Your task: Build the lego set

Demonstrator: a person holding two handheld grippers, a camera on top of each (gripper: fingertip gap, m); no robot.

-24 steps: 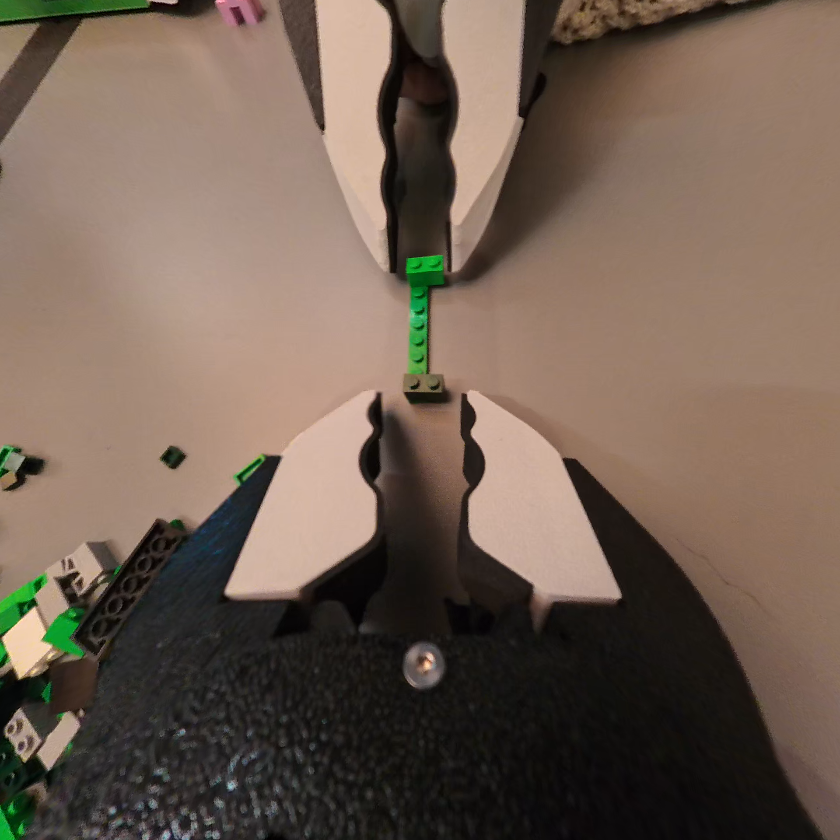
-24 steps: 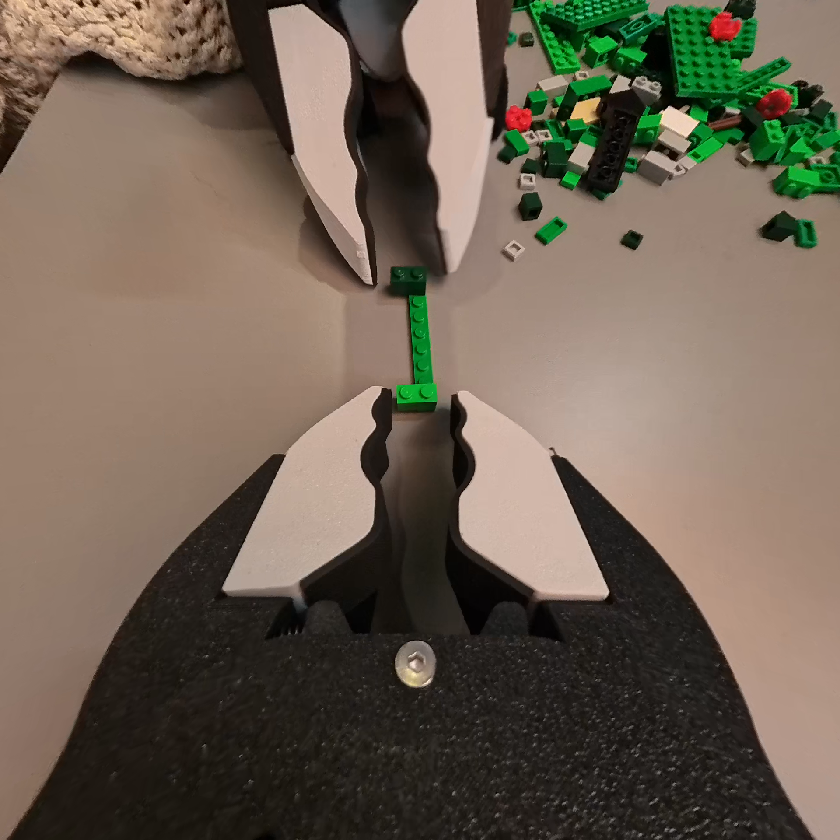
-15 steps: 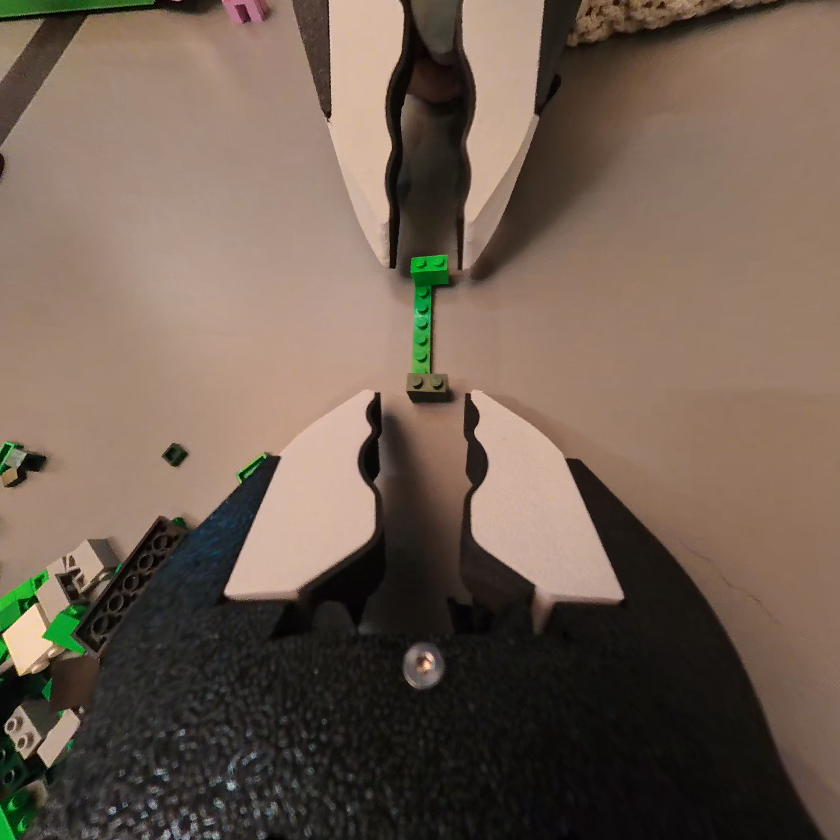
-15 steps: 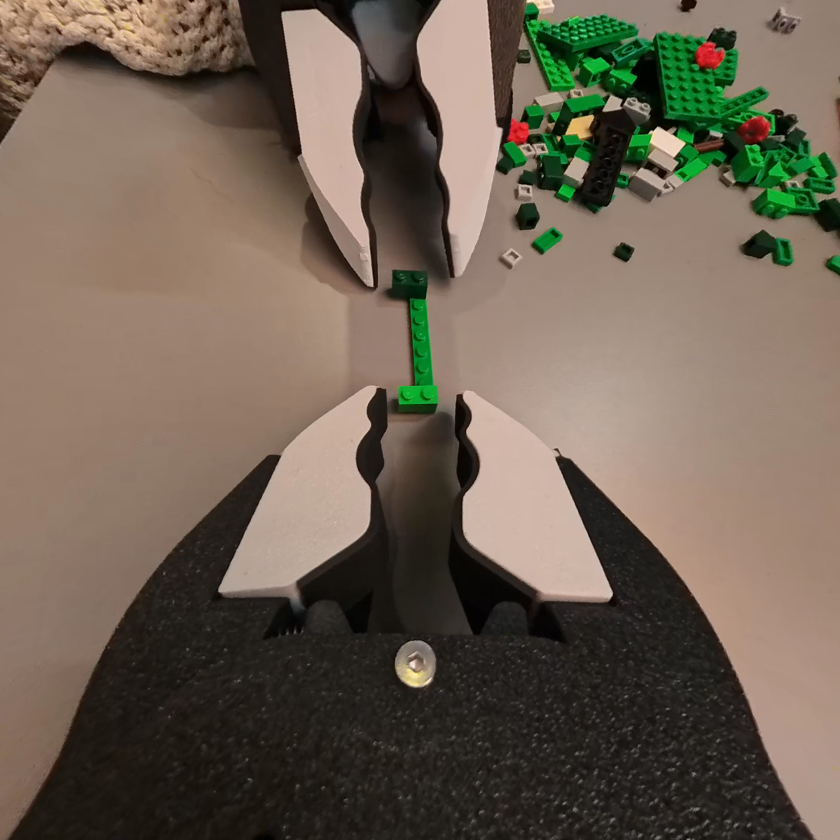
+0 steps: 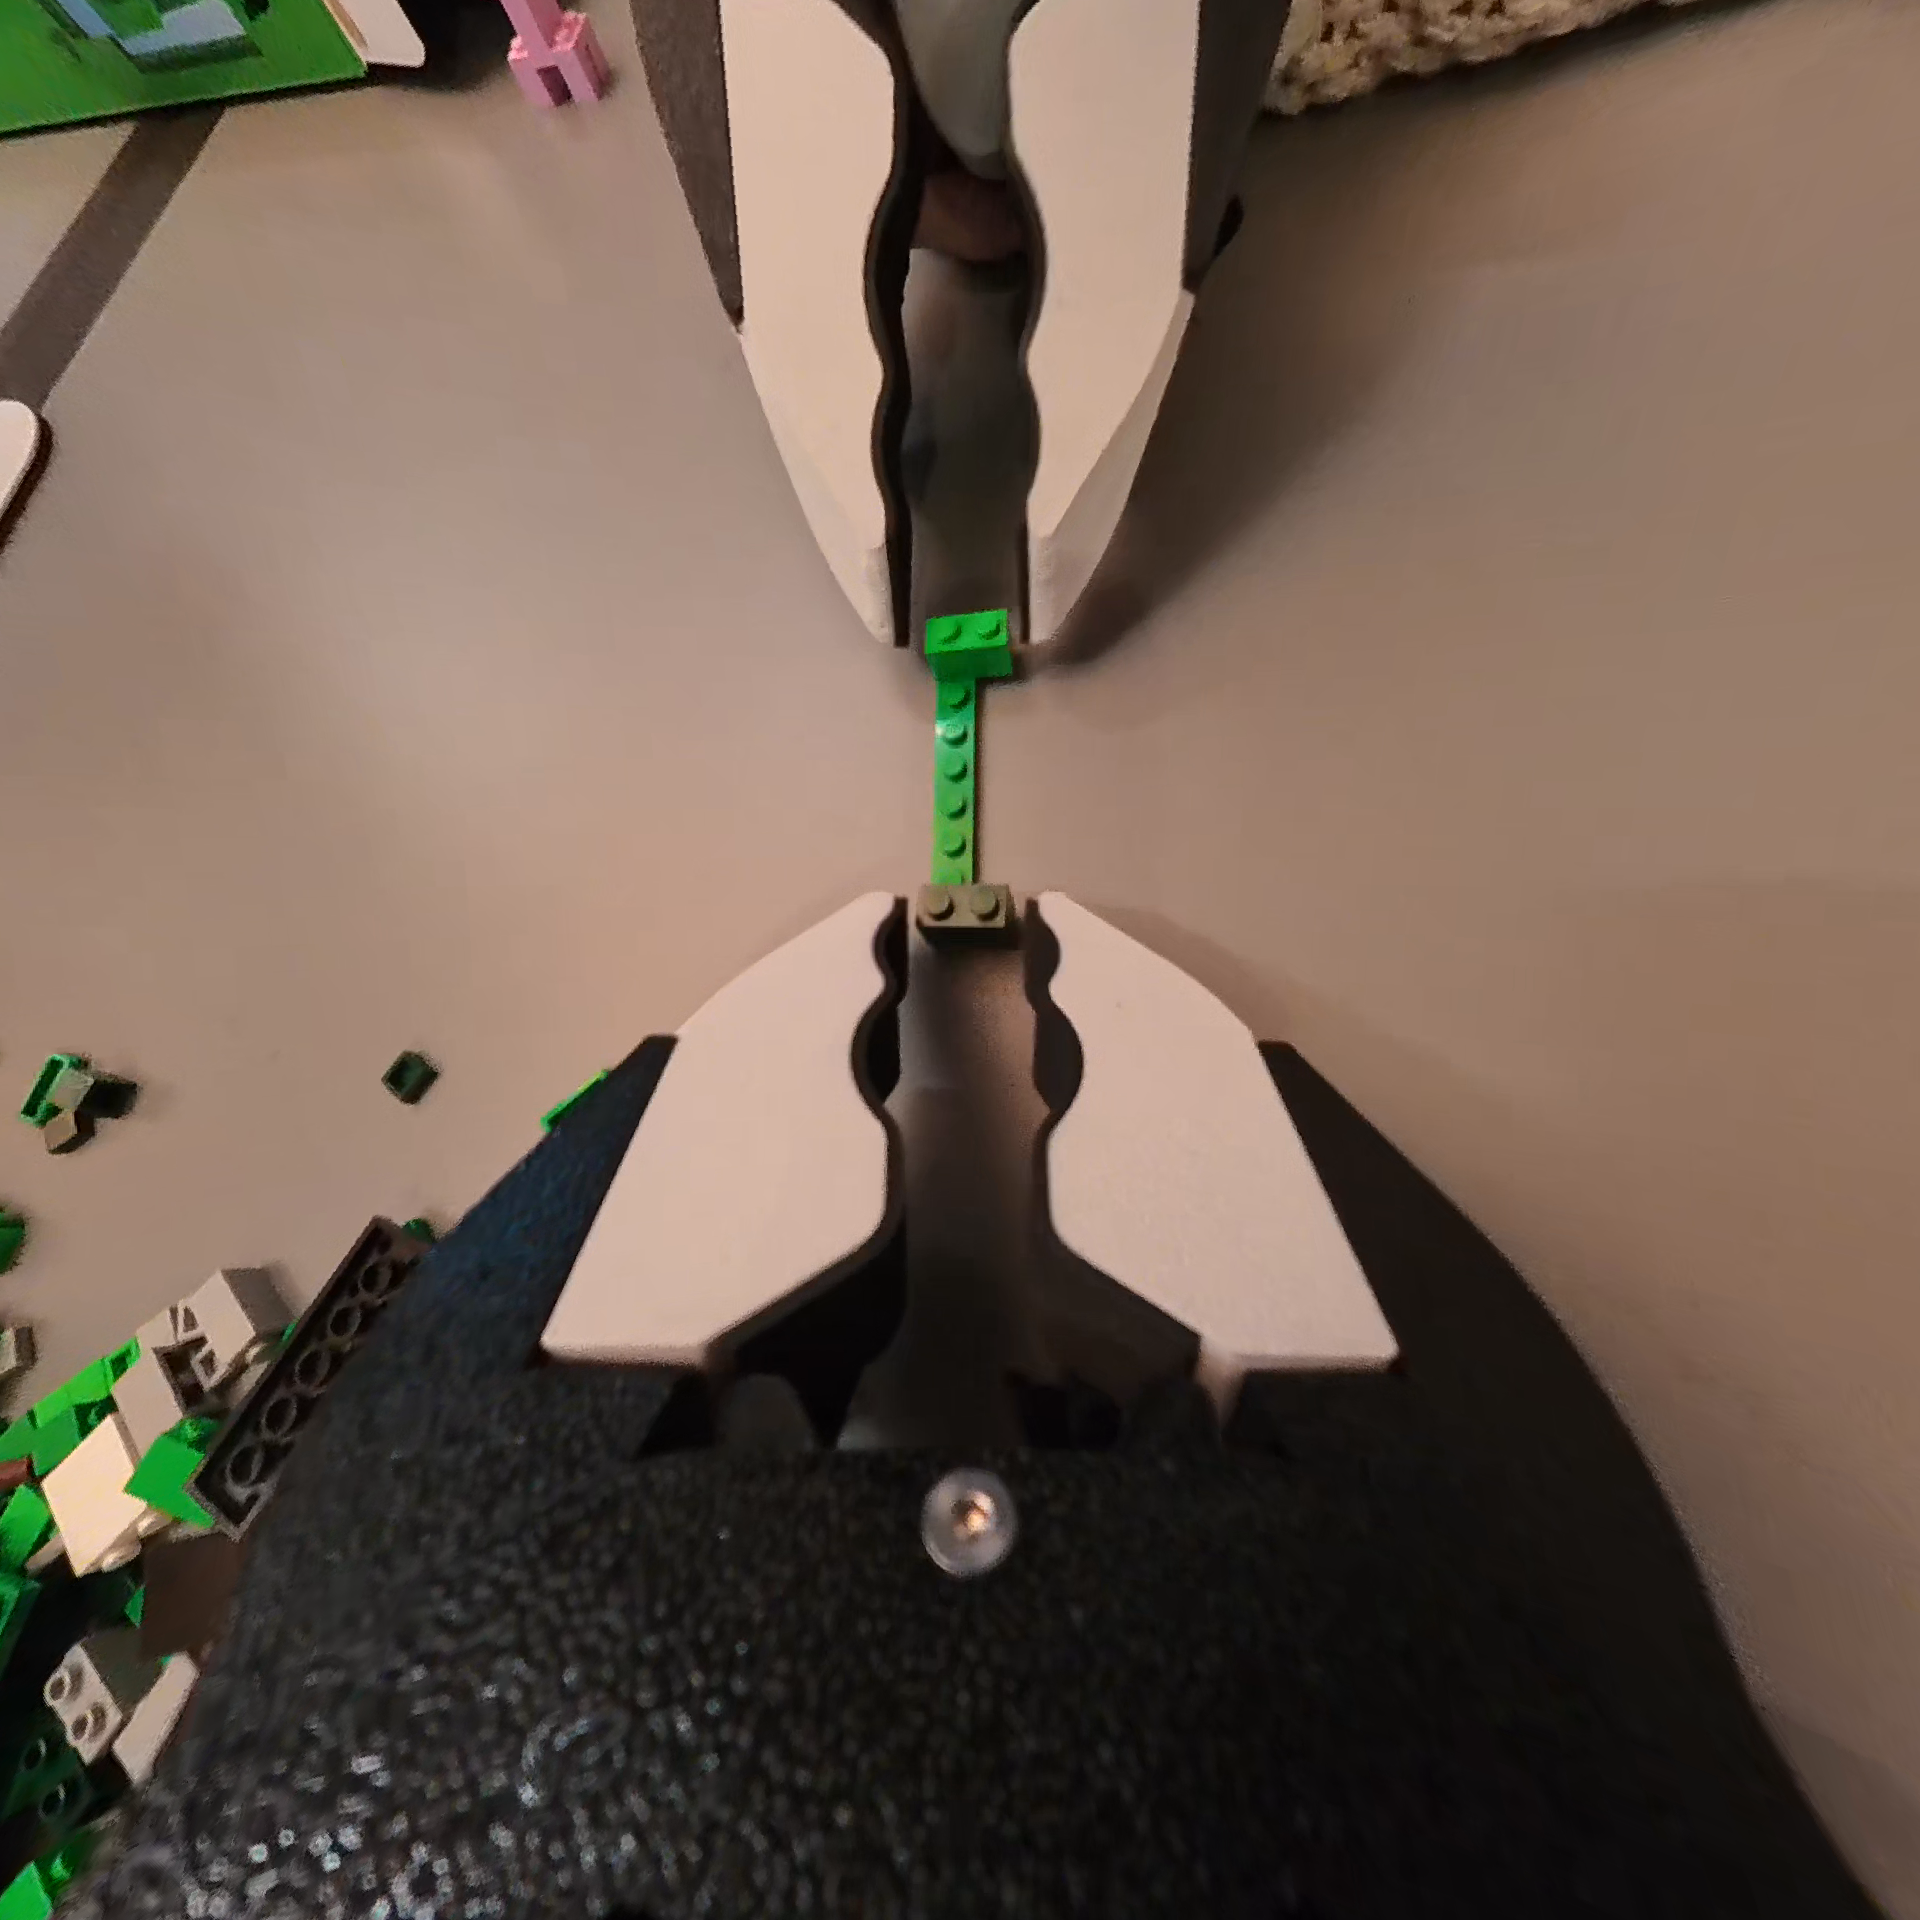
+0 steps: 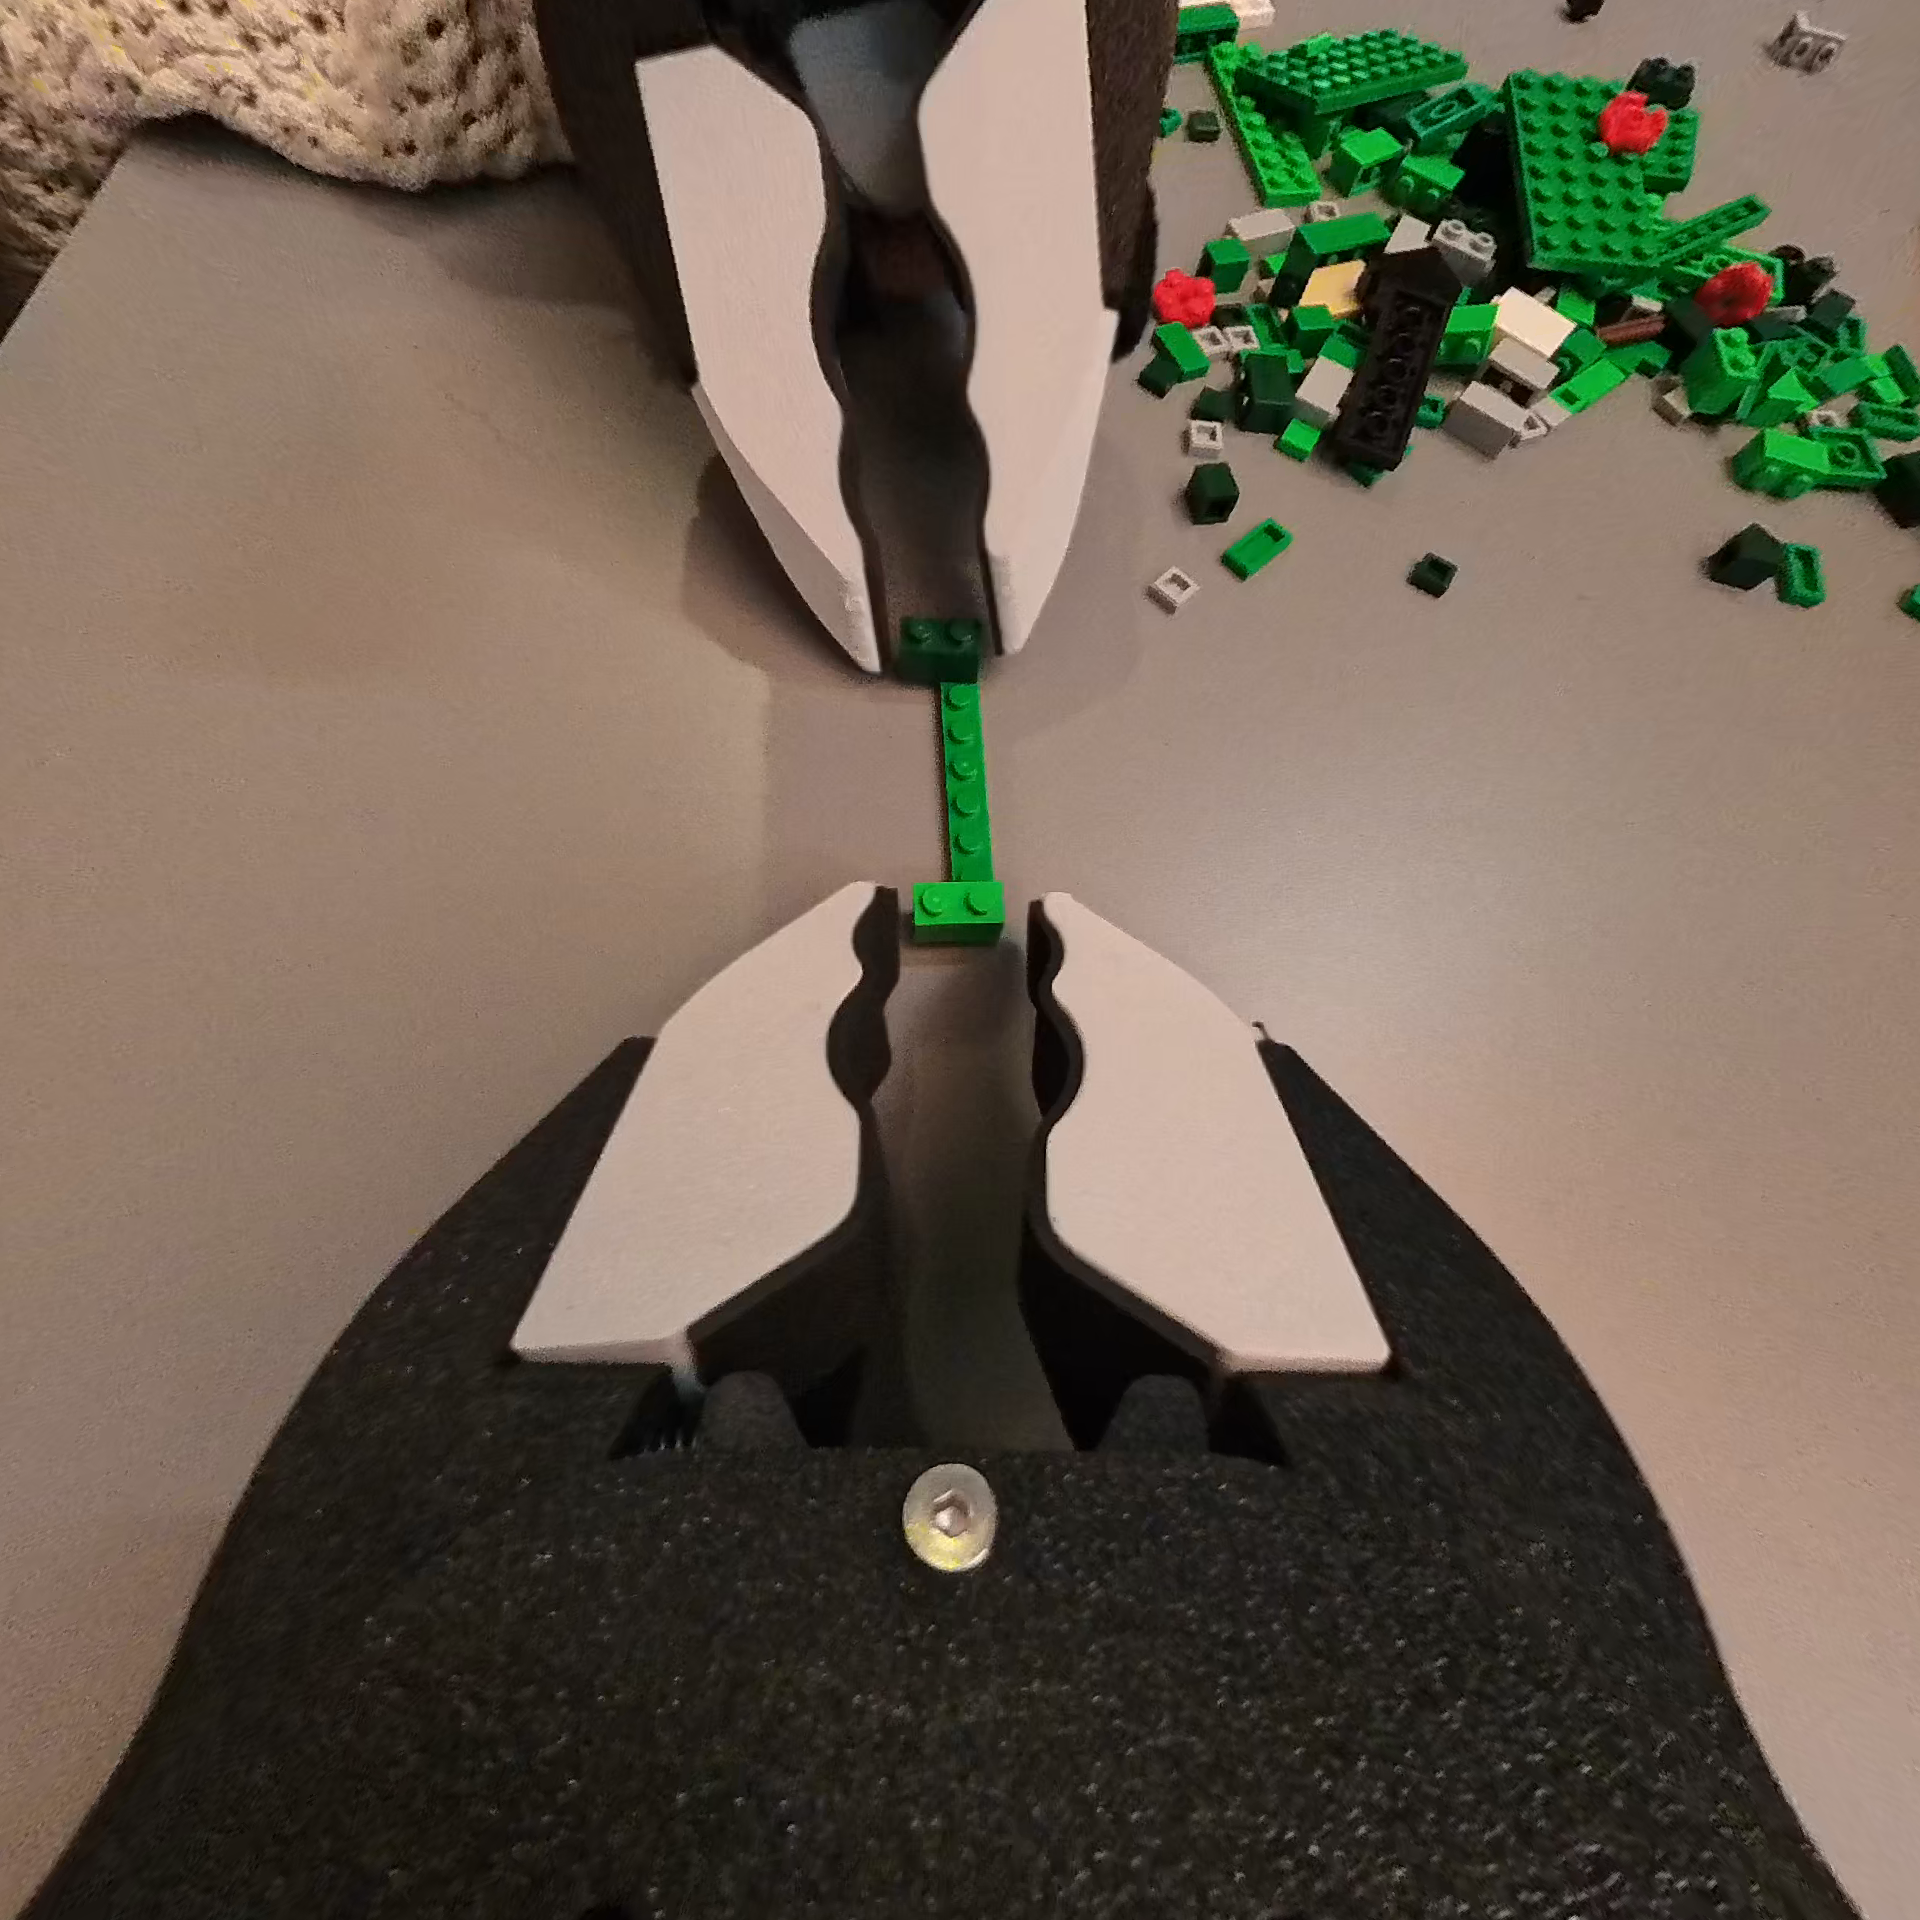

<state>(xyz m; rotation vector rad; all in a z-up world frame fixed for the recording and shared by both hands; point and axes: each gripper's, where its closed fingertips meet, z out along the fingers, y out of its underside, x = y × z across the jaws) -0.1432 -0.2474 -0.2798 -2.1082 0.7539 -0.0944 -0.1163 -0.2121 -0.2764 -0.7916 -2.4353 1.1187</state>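
Observation:
A thin bright green strip (image 5: 958, 790) lies flat on the grey table, also in the right wrist view (image 6: 966, 779). A dark green 1x2 brick (image 5: 966, 920) sits on its near end and a bright green 1x2 brick (image 5: 969, 646) on its far end. My left gripper (image 5: 966, 904) has its pads against the dark brick's sides. My right gripper (image 6: 961, 904) faces it from the opposite end, slightly open, with the bright green brick (image 6: 958, 914) between its tips and a small gap on the right. The left gripper (image 6: 938, 644) and dark brick (image 6: 940, 649) show far off there.
A pile of loose green, grey, red and black bricks (image 6: 1507, 281) lies right of the strip in the right wrist view, and at the lower left in the left wrist view (image 5: 104, 1455). A pink piece (image 5: 556, 62) and a green plate (image 5: 156, 52) lie far left. A knitted blanket (image 6: 260, 94) edges the table. There is about 5 centimeters between the tips of the two grippers. The pink piece (image 5: 556, 62) sits 25 centimeters or so from the ends of my right fingers.
My left gripper has moved forward and narrowed onto the dark green brick. My right gripper has narrowed a little around the bright green brick. The strip has not moved.

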